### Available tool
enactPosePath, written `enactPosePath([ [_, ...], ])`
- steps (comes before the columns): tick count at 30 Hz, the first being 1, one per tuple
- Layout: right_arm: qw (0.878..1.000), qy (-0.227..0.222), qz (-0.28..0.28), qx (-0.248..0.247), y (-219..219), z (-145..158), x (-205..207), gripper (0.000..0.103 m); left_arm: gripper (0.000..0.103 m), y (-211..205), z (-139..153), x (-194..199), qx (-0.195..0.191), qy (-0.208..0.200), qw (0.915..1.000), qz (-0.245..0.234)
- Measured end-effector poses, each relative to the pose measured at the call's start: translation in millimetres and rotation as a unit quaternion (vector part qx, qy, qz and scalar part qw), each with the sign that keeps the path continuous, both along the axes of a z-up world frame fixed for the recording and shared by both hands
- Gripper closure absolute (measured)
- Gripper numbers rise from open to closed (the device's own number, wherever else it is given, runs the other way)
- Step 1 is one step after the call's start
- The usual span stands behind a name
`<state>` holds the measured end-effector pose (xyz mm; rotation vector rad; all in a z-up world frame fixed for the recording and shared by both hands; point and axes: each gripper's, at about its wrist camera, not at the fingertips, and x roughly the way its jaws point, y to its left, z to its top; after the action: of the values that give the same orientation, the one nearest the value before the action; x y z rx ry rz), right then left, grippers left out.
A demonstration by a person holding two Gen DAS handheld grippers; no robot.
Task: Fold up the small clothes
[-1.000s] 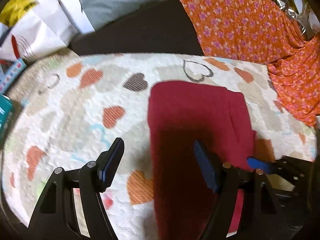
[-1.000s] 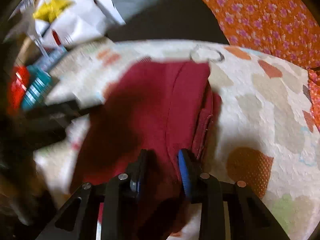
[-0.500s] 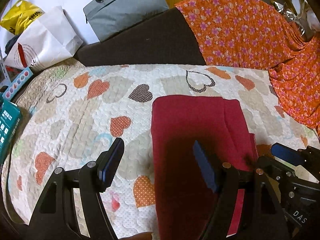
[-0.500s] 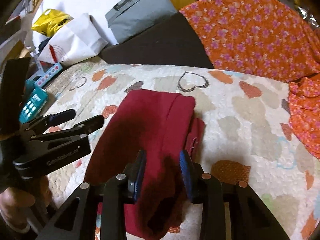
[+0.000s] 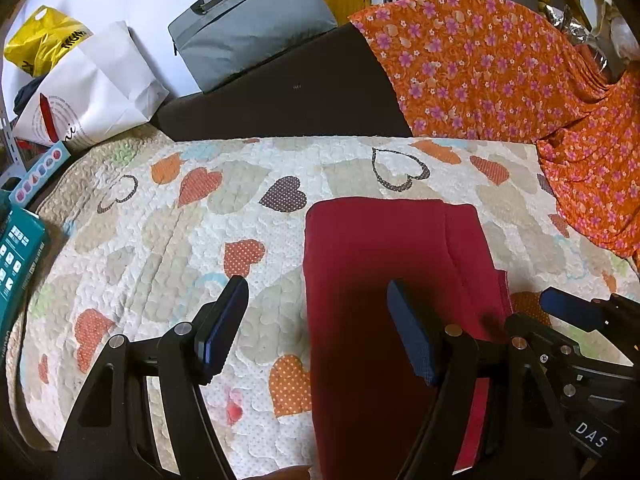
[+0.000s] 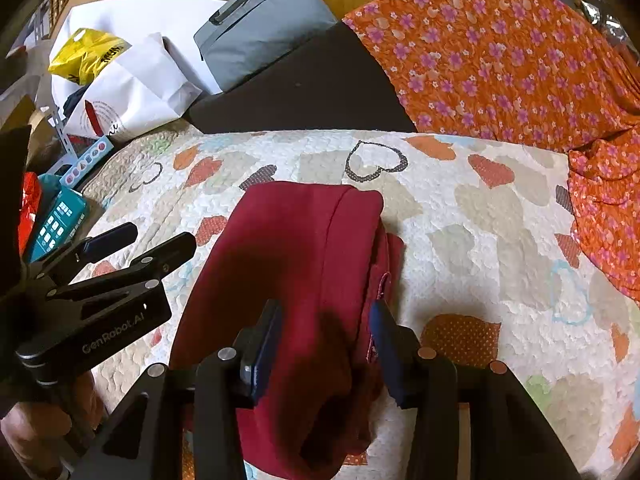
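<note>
While the right gripper (image 6: 326, 340) lets go, a folded maroon garment (image 6: 296, 264) rests mid-frame on the heart-print quilt (image 5: 160, 240).
Its jaws are opening astride the cloth, presumably releasing a finished fold; the left gripper (image 5: 316, 328), marked "GenRobot.AI", hangs spread and empty, likely awaiting the next fold.

Both claws are black, angular frames with silver round screws and dark blue pads on the fingers. The left claw (image 6: 132, 246) carries white lettering, the right claw (image 5: 576, 310) too.
</note>
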<state>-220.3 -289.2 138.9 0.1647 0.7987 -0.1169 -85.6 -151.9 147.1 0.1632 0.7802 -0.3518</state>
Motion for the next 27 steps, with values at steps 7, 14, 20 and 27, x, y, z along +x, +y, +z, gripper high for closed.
enactPosePath([
  [7,1.0,0.005,0.0,0.002,2.8,-3.1,1.2,0.058,0.031,-3.3,1.1,-2.0,0.003,-0.003,1.0,-0.003],
  [14,1.0,0.008,-0.001,0.003,2.6,-4.5,1.1,0.058,0.031,-3.2,0.8,-1.9,0.002,-0.003,1.0,-0.004],
  [20,1.0,0.012,-0.001,-0.001,2.6,-4.3,3.0,0.058,0.031,-5.9,-1.9,-3.0,0.004,-0.001,1.0,-0.003],
  [27,1.0,0.013,-0.002,0.0,2.3,-4.5,3.5,0.058,0.031,-7.0,-3.5,-3.2,0.004,0.001,1.0,-0.005],
])
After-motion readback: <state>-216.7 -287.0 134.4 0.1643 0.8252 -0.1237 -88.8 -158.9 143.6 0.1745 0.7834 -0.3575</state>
